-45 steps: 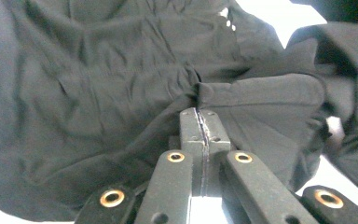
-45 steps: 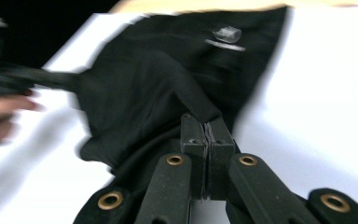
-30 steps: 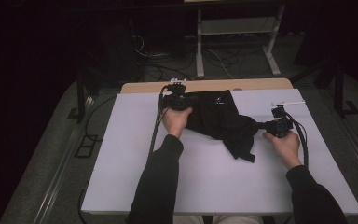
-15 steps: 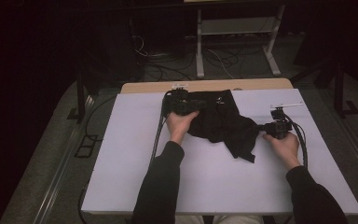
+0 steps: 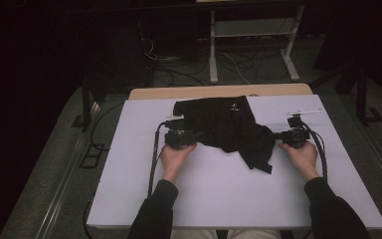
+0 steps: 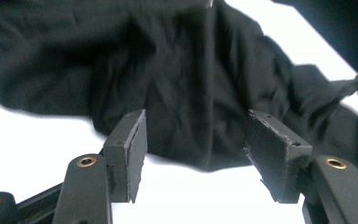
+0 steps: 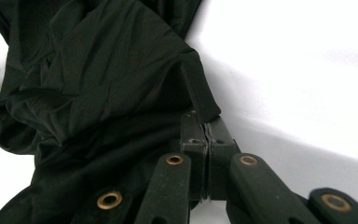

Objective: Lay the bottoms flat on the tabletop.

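A black garment [image 5: 229, 124] lies crumpled across the back middle of the white table [image 5: 229, 199]. My left gripper [image 5: 195, 136] sits at its left edge, pointing right. In the left gripper view its jaws stand open [image 6: 193, 140] and have just been opening. The garment [image 6: 191, 70] lies close ahead, its near hem reaching between the pads without being pressed. My right gripper [image 5: 280, 135] is at the garment's right end. In the right gripper view it is shut [image 7: 207, 128] on a fold of the black cloth [image 7: 98, 70].
A wooden tabletop edge [image 5: 219, 92] shows behind the white surface. Beyond it stand a white-legged frame [image 5: 248, 50] and loose cables [image 5: 179, 59] on the dark floor. The person's forearms in black sleeves [image 5: 159, 214] come in from the near edge.
The left gripper has let go of the garment's back left part, opened, and come down toward the person to its left edge. The cloth now lies flatter. The right gripper has stayed put.
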`<move>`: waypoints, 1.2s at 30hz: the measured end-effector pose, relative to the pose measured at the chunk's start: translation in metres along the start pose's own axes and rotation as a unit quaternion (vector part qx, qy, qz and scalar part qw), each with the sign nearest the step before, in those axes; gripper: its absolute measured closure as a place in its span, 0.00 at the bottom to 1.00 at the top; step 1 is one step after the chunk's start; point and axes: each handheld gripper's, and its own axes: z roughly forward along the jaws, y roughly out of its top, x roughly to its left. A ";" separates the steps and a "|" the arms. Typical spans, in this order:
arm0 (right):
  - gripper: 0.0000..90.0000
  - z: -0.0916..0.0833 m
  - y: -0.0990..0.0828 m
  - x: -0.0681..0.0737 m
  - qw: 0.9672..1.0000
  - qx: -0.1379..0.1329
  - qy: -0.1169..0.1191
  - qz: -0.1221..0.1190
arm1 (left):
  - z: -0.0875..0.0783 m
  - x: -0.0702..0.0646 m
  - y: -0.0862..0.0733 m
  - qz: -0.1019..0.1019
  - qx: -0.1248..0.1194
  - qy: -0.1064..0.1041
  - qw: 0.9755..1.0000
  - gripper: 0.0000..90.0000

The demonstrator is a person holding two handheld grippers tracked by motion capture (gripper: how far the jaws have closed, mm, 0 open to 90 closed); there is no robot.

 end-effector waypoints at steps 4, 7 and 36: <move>0.97 -0.001 0.000 0.000 1.000 -0.001 0.000 -0.002 | 0.017 -0.005 -0.005 0.011 0.006 0.005 1.000 0.44; 0.97 -0.001 0.000 0.001 1.000 -0.002 0.003 -0.005 | 0.025 -0.012 -0.006 0.021 -0.004 0.010 1.000 0.49; 0.97 -0.010 0.001 0.029 0.998 -0.010 0.053 -0.037 | -0.057 -0.025 0.047 0.056 -0.007 0.029 0.998 0.98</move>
